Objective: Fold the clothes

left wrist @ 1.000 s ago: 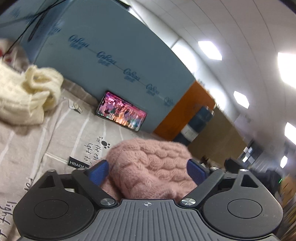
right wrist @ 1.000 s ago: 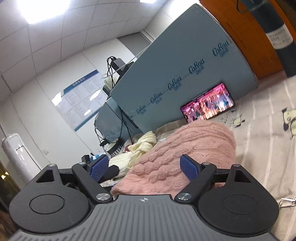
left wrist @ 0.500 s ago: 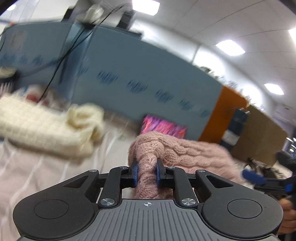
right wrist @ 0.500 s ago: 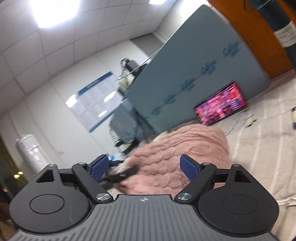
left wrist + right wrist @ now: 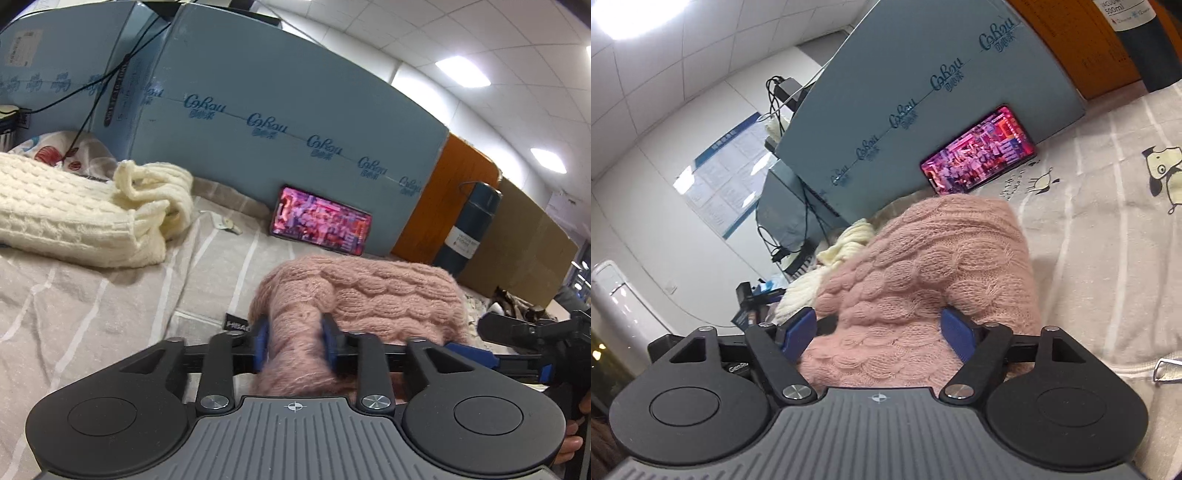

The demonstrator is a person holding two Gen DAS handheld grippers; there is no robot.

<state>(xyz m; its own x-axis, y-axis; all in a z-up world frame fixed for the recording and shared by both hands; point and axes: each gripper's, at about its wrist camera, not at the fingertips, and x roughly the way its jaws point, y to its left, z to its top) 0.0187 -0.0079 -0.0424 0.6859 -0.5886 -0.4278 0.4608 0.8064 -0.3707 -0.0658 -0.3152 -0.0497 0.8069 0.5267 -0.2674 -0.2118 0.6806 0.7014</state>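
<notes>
The pink sweater is bunched on the striped sheet, its near end hidden behind both tools; its long axis cannot be made out. A fold is clamped between the blue pads of the left gripper. The right gripper is spread wide, pads flanking the knit without pinching. A cream sweater is seen well apart, a lit phone propped beyond.

Bright ceiling panels, fisheye-warped edges
</notes>
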